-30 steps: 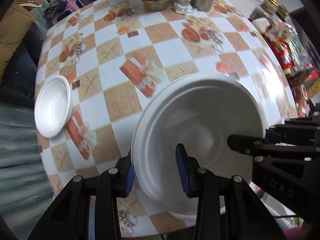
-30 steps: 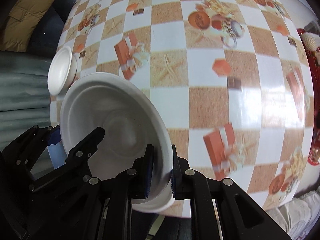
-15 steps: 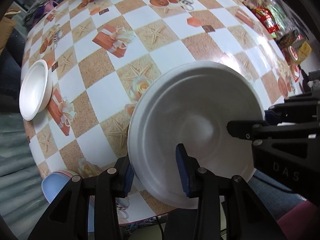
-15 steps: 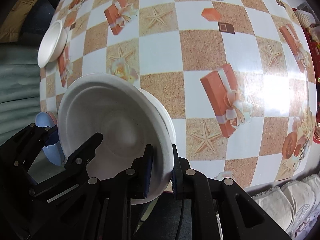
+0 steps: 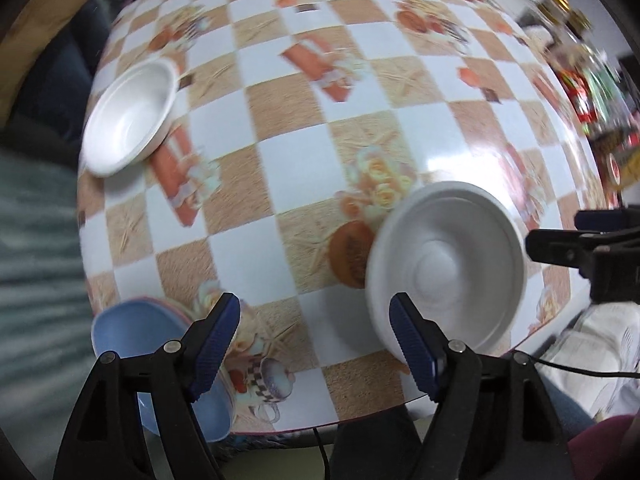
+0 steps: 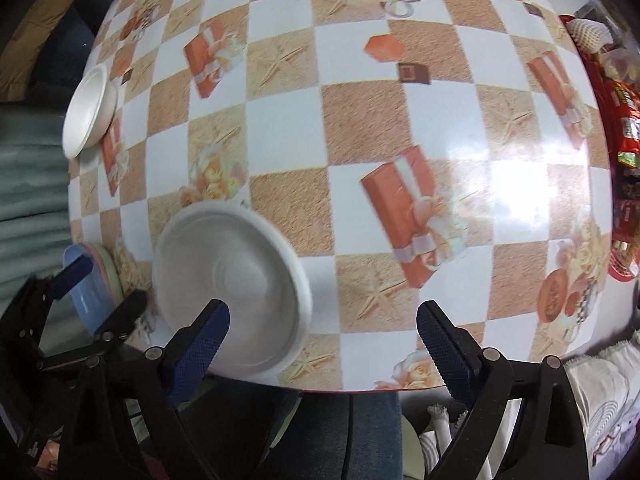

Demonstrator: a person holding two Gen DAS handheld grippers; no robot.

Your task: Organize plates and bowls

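the step in hand looks like the release of the white plate (image 5: 444, 268): it sits low and right of centre in the left wrist view, low and left of centre in the right wrist view, near the table's near edge (image 6: 360, 388). blur hides whether it lies fully flat.

the left gripper (image 5: 316, 336) points down at the table (image 5: 280, 184) with its jaws opening. nothing is between them; the plate's rim is just beside the right blue pad (image 5: 412, 344), and whether they touch i cannot tell. the right gripper (image 6: 320, 344) is opening too and stands wide, with the plate's edge just inside its left pad (image 6: 200, 340), not pinched.

a white bowl (image 5: 128, 116) rests at the upper left of both views, close to the table's far left border. a blue bowl (image 5: 132, 344), with pink and green rims nested under it in the right wrist view, sits at the lower left, right at the table's corner.

next, judging from the task, the bowls want gathering: the white bowl probably goes onto or beside the blue stack. that calls for a reach across to the upper left and a pinch on the thin rim.

open room is generous in the middle and right of the cloth. the left side is tight, since both bowls sit near the edge and a nudge could tip them off. packets crowd the far right border.
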